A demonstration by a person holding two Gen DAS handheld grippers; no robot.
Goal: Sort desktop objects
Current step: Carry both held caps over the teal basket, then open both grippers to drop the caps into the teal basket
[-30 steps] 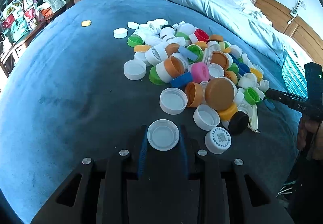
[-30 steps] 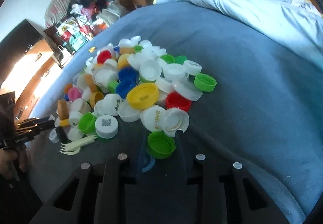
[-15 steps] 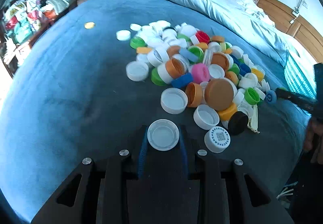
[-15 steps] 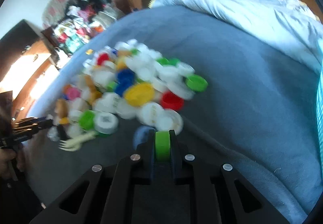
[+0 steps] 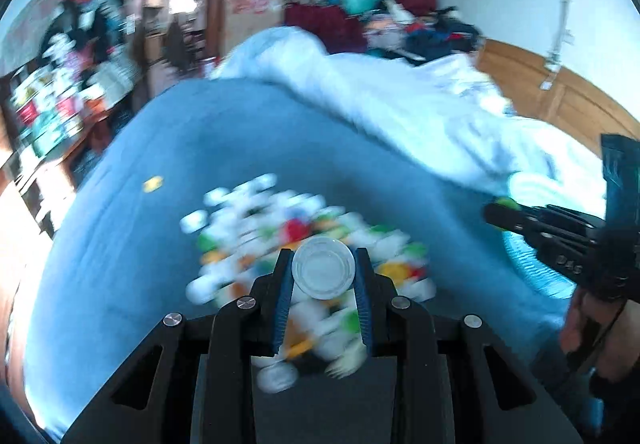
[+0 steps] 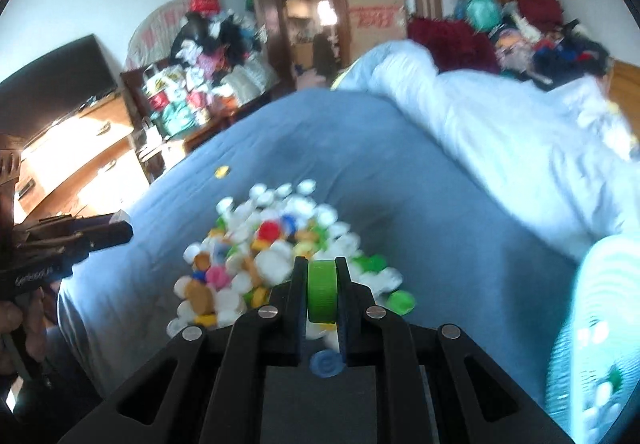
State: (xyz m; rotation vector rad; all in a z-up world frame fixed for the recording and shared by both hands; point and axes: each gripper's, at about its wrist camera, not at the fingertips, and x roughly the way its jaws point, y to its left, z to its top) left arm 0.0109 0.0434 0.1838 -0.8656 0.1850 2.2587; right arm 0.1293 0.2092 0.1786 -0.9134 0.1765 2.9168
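Observation:
A heap of coloured bottle caps (image 5: 304, 244) (image 6: 280, 256) lies on a blue bed cover (image 5: 120, 244) (image 6: 420, 184). My left gripper (image 5: 323, 274) is shut on a white cap (image 5: 323, 273), held flat and lifted above the heap. My right gripper (image 6: 322, 292) is shut on a green cap (image 6: 322, 292), gripped on edge and raised over the near side of the heap. Each gripper shows at the edge of the other's view, the right gripper (image 5: 492, 214) at the right and the left gripper (image 6: 124, 230) at the left, both held by a hand.
A teal slatted basket (image 6: 592, 324) (image 5: 532, 268) sits at the right edge of the bed. A lone yellow cap (image 5: 152, 184) (image 6: 221, 172) lies apart, far left of the heap. A pale blue quilt (image 5: 400, 112) is bunched behind. Cluttered shelves and a dresser (image 6: 92, 148) stand left.
Both grippers have risen well above the heap with their caps. The right one closed on the green cap, turned on edge. The views now take in more of the room.

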